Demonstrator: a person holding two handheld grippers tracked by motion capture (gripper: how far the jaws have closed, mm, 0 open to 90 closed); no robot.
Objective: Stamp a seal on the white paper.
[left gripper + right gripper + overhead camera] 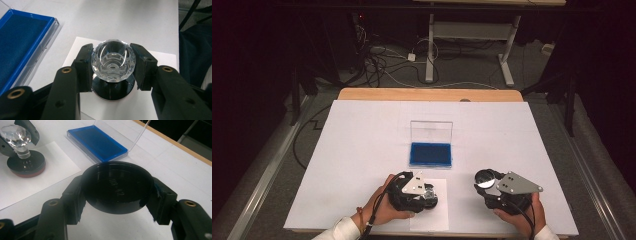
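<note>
Left gripper (113, 67) fingers grasping crystal stamp (113, 61), right gripper (117, 195) fingers grasping black cap (117, 186)

Faint marks inside the black cap (117, 187) are too blurred to read.

table (362, 150) | white cover | blue case (430, 154) | paper sheet (439, 212)

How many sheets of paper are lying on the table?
1. A white sheet lies at the near edge beside the left gripper, under the stamp it grips. None seem hidden.
</note>
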